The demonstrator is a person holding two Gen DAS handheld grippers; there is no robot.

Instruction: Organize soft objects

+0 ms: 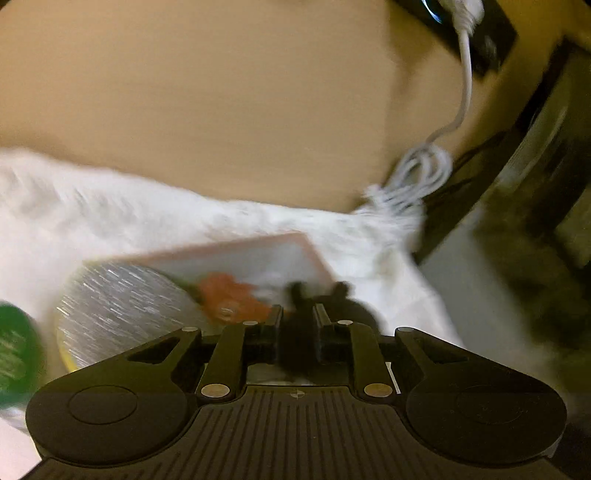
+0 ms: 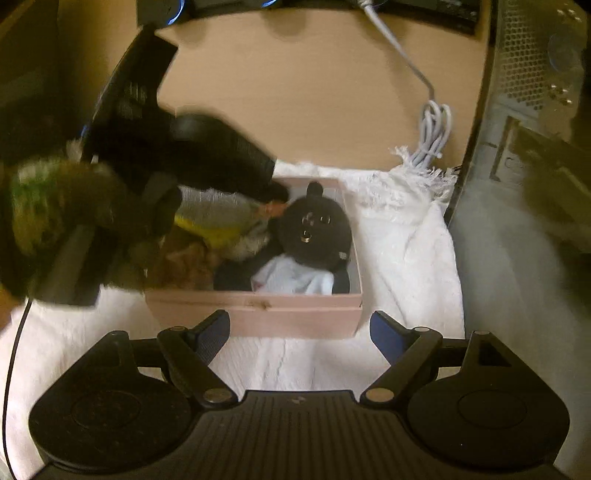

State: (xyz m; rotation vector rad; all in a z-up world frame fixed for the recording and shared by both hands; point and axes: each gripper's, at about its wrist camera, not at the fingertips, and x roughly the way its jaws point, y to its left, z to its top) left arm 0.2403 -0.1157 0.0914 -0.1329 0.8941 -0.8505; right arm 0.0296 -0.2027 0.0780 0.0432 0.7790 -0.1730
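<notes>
A pink box [image 2: 255, 317] stands on a white towel [image 2: 406, 251] and holds a black plush bear [image 2: 314, 229], a white cloth [image 2: 291, 278], a grey-and-yellow soft item [image 2: 214, 218] and a brown furry toy [image 2: 181, 262]. My left gripper [image 2: 273, 201] reaches into the box from the left, its tips at the bear's head. In the left wrist view the left gripper [image 1: 298, 314] is shut on the black bear [image 1: 347, 306], beside a grey soft item [image 1: 122, 306] and an orange piece [image 1: 229, 295]. My right gripper [image 2: 301, 326] is open and empty, in front of the box.
A coiled white cable [image 2: 436, 129] lies on the tan table [image 2: 295, 92] behind the towel. A metal mesh case [image 2: 517, 110] stands at the right. Dark devices [image 2: 424, 11] line the far edge. A green blurred object [image 1: 14, 354] is at the left.
</notes>
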